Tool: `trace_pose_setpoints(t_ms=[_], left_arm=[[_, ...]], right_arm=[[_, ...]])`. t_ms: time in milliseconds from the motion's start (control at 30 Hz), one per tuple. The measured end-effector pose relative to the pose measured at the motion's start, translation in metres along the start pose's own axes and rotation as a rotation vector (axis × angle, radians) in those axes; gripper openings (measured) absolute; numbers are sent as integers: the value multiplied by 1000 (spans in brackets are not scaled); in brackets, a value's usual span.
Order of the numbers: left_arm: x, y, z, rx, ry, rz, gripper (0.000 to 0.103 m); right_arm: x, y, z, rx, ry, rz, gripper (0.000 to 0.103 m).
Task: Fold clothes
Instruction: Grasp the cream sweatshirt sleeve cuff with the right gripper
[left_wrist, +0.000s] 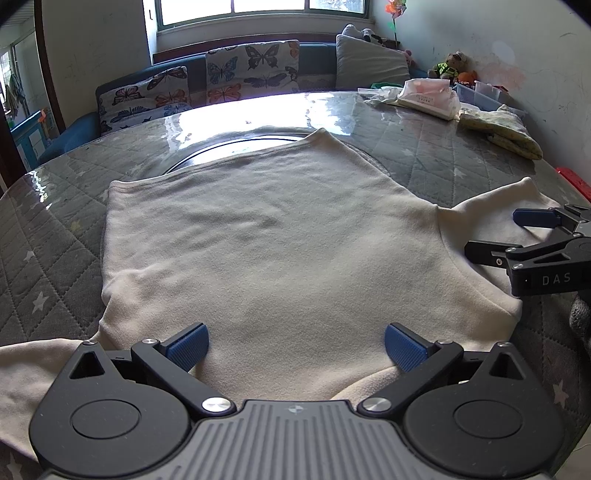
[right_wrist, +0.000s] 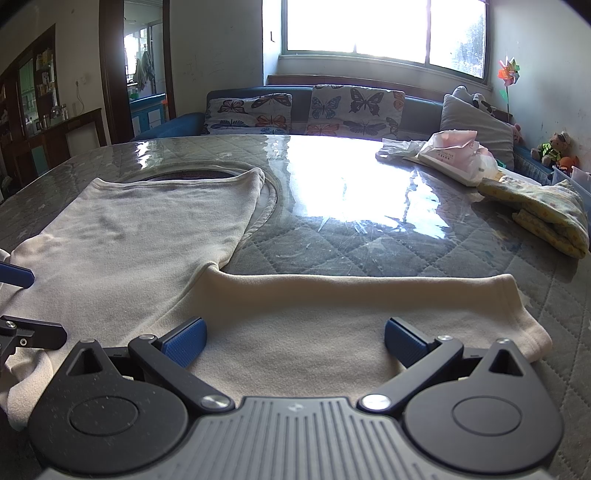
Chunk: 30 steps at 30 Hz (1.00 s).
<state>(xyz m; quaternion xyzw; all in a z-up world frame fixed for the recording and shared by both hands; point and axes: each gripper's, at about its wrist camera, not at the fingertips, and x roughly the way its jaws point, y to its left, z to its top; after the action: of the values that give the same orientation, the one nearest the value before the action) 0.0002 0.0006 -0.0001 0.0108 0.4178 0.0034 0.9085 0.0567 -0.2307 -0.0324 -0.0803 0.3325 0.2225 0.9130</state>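
cream top lying spread flat, both grippers gaping over it

left wrist view: the left gripper (left_wrist: 296, 347) is hovering low over the near edge of the cream top (left_wrist: 266, 251), its blue pads standing wide apart and holding nothing. the top is lying flat on the bench (left_wrist: 424, 158) straight ahead of this gripper, body spread out and hem at the far side, which reads as laid out so that its edges can be reached. one sleeve is trailing off below and to the left of the gripper. the right gripper (left_wrist: 491, 236) is coming in from the right side, over the other sleeve, its fingers parted too, nothing between them. far ahead and to the right, a folded yellow cloth (left_wrist: 502, 133) is sitting well apart from the top.

right wrist view: the right gripper (right_wrist: 295, 345) is poised just above the right sleeve (right_wrist: 369, 306), which is stretching out flat across in front of it, cuff off to the right. its pads are spread wide, gripping nothing; the placement looks suited to pinching the sleeve. the top's body is lying ahead and to the left. whether it is awaiting a fold or has been opened out again, i cannot tell.
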Motion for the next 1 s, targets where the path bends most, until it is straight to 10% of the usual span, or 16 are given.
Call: trace_pose_setpoints(t_ms=[433, 1000], left_arm=[[-2, -1, 5, 4, 5, -19, 103], [7, -27, 23, 48, 25, -37, 103]], right_arm=[[-26, -44, 4, 98, -46, -144, 99], [-20, -121, -6, 330, 4, -291, 44]])
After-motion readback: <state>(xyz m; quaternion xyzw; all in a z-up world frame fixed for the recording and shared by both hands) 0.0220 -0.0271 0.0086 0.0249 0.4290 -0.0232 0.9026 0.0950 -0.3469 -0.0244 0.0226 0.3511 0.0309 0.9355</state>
